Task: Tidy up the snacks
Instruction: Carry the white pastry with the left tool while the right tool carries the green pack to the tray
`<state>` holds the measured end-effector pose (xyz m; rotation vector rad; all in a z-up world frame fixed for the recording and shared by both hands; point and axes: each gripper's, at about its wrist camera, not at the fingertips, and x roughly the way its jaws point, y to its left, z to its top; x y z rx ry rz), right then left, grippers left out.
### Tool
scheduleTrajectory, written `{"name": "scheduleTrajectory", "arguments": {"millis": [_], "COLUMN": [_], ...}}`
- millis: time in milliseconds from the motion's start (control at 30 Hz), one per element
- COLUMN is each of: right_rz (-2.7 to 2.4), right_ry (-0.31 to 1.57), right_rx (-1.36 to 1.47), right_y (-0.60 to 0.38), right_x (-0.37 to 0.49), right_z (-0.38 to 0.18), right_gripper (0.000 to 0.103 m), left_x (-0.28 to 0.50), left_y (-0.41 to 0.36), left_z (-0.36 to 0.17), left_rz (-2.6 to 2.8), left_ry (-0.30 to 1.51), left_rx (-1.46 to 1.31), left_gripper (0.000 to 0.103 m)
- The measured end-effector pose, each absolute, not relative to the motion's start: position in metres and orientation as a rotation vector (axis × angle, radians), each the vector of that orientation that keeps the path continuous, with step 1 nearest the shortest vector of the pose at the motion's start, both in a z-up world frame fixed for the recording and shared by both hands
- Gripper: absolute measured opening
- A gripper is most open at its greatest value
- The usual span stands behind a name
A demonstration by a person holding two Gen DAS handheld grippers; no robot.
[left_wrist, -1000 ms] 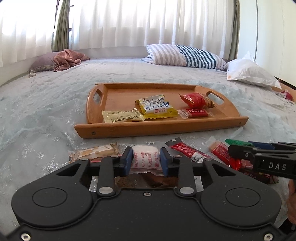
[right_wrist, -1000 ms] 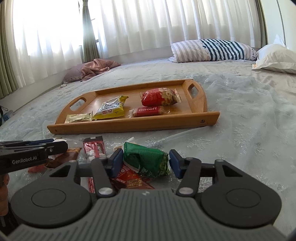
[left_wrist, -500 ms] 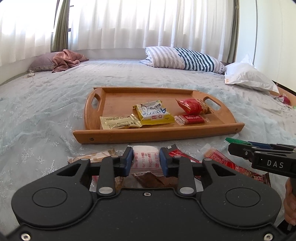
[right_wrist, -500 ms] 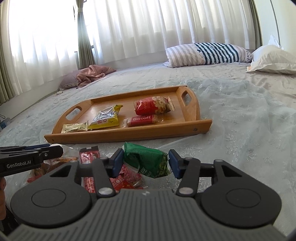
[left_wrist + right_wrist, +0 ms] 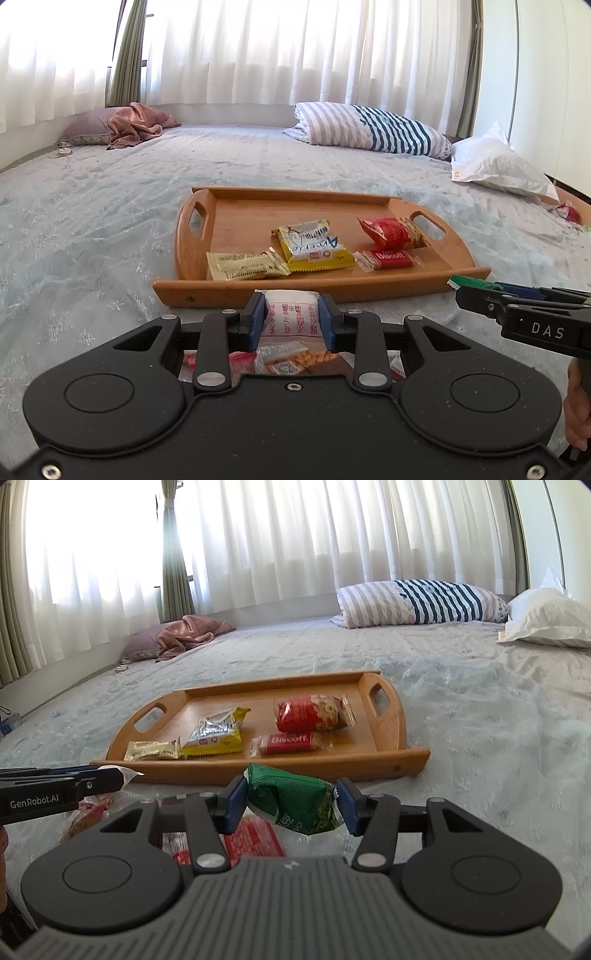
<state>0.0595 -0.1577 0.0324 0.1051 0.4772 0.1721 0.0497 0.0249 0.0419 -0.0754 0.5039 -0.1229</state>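
On the tray (image 5: 184,251) four snacks already lie: a pale bar (image 5: 245,265) at its near left, a yellow pack (image 5: 314,245) just right of that, a Biscoff bar (image 5: 388,258) further right, and a red bag (image 5: 389,230) behind the Biscoff by the right handle. So the job looks roughly half done, maybe a bit less. Short of the tray's near rim, loose packets (image 5: 291,360) wait on the bedspread (image 5: 92,229), among them a red wrapper (image 5: 251,836) and a brown one at the left.

Both grippers carry cargo, raised just short of the near rim. Left gripper (image 5: 291,319): jaws drawn in narrow, blue pads pressing both sides of a white packet (image 5: 291,314) with red print. Right gripper (image 5: 291,801): jaws set wider, pinching a green bag (image 5: 291,799) that sits tilted, its foil crumpled between the pads. Neither is over the tray floor yet; both drops are still to come, I'd say, then the leftovers below.
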Motion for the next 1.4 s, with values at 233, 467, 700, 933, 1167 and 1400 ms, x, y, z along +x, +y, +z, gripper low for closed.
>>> {"name": "scheduleTrajectory", "arguments": {"millis": [233,467,700,933,1167,1400], "right_rz": [0.179,0.181,0.173,0.175,0.212,0.236], "right_ry": [0.473,0.459,0.442,0.451,0.462,0.514], "right_rx": [0.101,0.082,0.06,0.036,-0.035,-0.02], "right_y": [-0.155,-0.15,-0.149,-0.144,-0.119,-0.104], "right_x": [0.072,0.09,0.106,0.133,0.159,0.187], "right_z": [0.039,0.046,0.054,0.059,0.055,0.043], "right_gripper": [0.056,0.056,0.056,0.056,0.056,0.056], "left_x": [0.06,0.076,0.096,0.131,0.161,0.183], "left_y": [0.029,0.034,0.04,0.053,0.056,0.056], "left_z": [0.051,0.066,0.076,0.075,0.067,0.054], "left_rz": [-0.131,-0.142,-0.144,-0.124,-0.091,-0.072], "left_ry": [0.494,0.46,0.439,0.48,0.504,0.534], "left_rx": [-0.093,-0.119,-0.145,-0.198,-0.168,-0.158], "left_gripper": [0.03,0.03,0.03,0.03,0.03,0.03]}}
